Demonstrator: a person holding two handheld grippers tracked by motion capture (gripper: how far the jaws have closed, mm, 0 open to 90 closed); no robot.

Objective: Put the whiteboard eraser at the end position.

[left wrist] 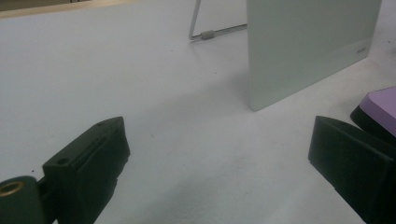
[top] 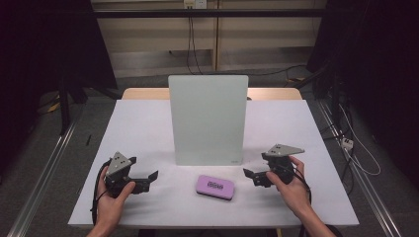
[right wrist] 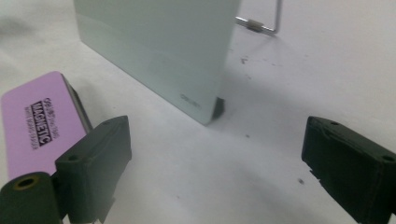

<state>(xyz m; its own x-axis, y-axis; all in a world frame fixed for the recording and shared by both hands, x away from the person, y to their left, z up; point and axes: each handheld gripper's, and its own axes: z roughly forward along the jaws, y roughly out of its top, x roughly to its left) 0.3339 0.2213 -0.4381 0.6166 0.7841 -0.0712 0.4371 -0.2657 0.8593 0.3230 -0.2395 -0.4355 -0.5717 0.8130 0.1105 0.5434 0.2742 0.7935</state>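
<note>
Dim room all round, dark curtains at both sides, cables trailing down a pale back wall; lit only at the white worktop. Standing near its middle, propped upright on a wire stand: a pale green glass board, face toward the near edge. Lying flat just in front of the board's lower right corner, near but apart from it: a purple magnetic eraser, label up.

Left gripper resting low at the near left, held in a hand, jaws spread wide and empty, pointing inward toward the eraser. Right gripper mirrored at the near right, in the other hand, jaws likewise spread wide with nothing between them.

Judged as the opening step: nothing grasped yet, both grippers poised either side of the eraser. Likely next: closing on the eraser, probably to wipe the board. Right gripper seemingly the closer, with the eraser just beside its left jaw in the right gripper view; from the left gripper view, merely an end of the eraser past the right jaw.

Eraser's long axis running roughly left to right across the worktop, slightly skewed, right end a little nearer the person. Calls for turning the jaws across the short width, lowering until the pads straddle the sides, then squeezing.
</note>
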